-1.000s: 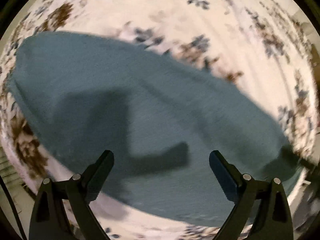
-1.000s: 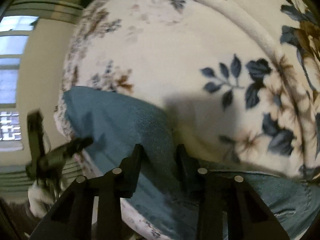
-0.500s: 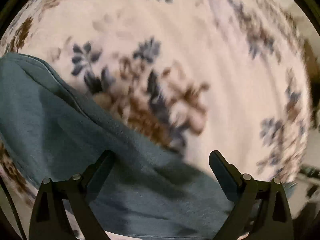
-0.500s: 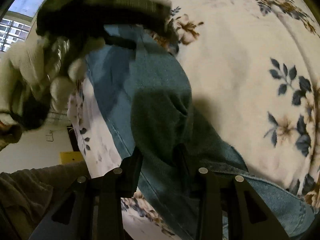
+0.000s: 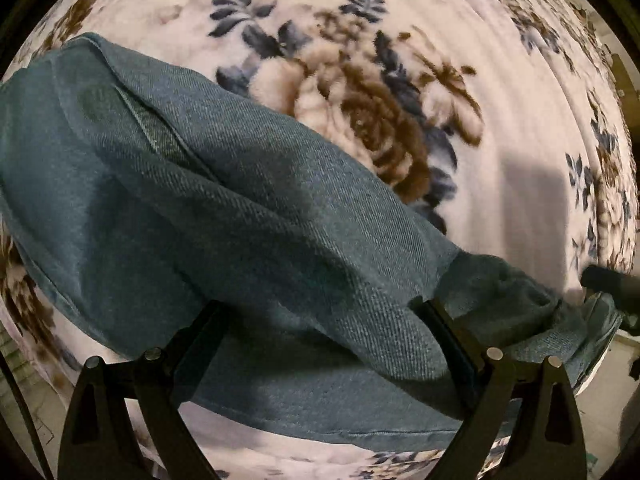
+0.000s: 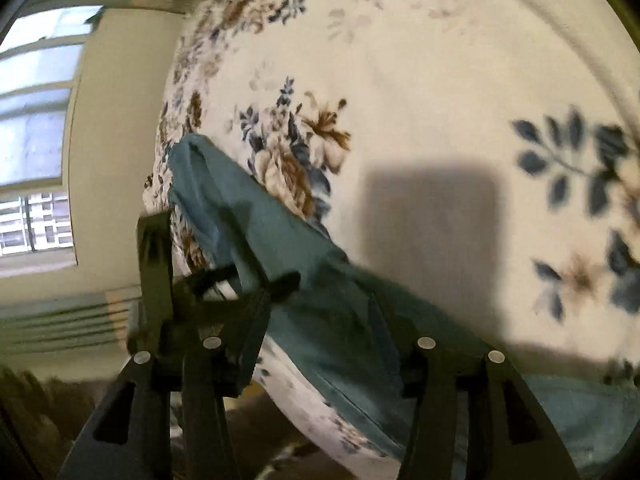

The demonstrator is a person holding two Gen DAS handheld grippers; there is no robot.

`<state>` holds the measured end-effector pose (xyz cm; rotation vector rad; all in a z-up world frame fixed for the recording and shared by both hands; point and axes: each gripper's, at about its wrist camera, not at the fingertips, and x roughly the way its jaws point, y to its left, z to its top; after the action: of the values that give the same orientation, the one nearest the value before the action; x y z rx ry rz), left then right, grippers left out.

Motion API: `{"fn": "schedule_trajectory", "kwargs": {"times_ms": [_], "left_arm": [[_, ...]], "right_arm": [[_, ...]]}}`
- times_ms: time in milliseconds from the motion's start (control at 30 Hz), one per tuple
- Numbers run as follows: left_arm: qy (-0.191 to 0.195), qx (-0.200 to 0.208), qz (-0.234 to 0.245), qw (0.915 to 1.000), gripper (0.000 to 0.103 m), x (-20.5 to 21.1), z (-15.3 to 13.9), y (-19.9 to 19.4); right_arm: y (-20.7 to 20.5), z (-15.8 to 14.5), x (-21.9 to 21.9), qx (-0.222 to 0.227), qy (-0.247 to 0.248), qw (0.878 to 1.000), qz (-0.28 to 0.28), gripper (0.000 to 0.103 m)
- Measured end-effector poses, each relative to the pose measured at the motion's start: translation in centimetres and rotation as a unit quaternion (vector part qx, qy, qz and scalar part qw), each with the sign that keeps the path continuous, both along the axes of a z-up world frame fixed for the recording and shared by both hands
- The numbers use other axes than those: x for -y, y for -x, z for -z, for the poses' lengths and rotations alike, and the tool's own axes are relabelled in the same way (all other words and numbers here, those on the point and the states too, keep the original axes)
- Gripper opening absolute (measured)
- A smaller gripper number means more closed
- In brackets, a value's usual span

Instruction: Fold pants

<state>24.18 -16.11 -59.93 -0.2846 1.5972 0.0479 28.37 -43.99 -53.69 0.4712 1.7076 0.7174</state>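
Observation:
The blue denim pants (image 5: 240, 200) lie in a long strip on a floral blanket (image 5: 500, 100). My left gripper (image 5: 324, 316) points straight down over them, jaws wide, and a raised fold of denim bulges between its fingers without being pinched. In the right wrist view the pants (image 6: 248, 224) run from the bed's left edge down to my right gripper (image 6: 324, 312). Its jaws are opening, and the denim lies loose between them. The left gripper (image 6: 160, 264) shows as a dark shape at that edge. The right gripper's tip (image 5: 608, 280) shows at the far right of the left wrist view.
The blanket (image 6: 440, 80) spreads wide beyond the pants, with a square shadow on it. The bed's edge (image 6: 168, 152) drops off at the left, and past it are a cream wall and a bright window (image 6: 36, 120). Dark floor shows below.
The right gripper's jaws, shut on the denim before, have spread apart. The left gripper has come down close over the pants, and a fold now lies between its fingers.

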Motion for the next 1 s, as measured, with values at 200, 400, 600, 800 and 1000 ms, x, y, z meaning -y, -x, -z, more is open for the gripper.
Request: {"fn": "schedule_trajectory", "kwargs": {"times_ms": [200, 400, 600, 800, 1000], "left_arm": [[0.030, 0.021, -0.036, 0.9987, 0.097, -0.9, -1.7, 2.1], [0.035, 0.061, -0.052, 0.9961, 0.098, -2.5, -2.8, 4.1], [0.050, 0.042, -0.062, 0.9959, 0.097, -2.7, -0.8, 2.8], [0.061, 0.035, -0.075, 0.9947, 0.097, -3.4, -1.1, 2.4], [0.060, 0.058, -0.100, 0.9915, 0.097, -5.0, -3.8, 4.3]], "right_arm": [[-0.1, 4.6, -7.6, -0.057, 0.111, 0.979, -0.160, 0.042], [-2.5, 0.7, -5.4, 0.022, 0.186, 0.980, -0.061, 0.007], [-6.7, 0.6, 3.0, 0.019, 0.205, 0.971, 0.122, 0.000], [-7.7, -1.5, 0.5, -0.026, 0.153, 0.987, 0.044, 0.036], [-5.7, 4.2, -6.2, -0.125, 0.241, 0.954, -0.125, 0.081]]}}
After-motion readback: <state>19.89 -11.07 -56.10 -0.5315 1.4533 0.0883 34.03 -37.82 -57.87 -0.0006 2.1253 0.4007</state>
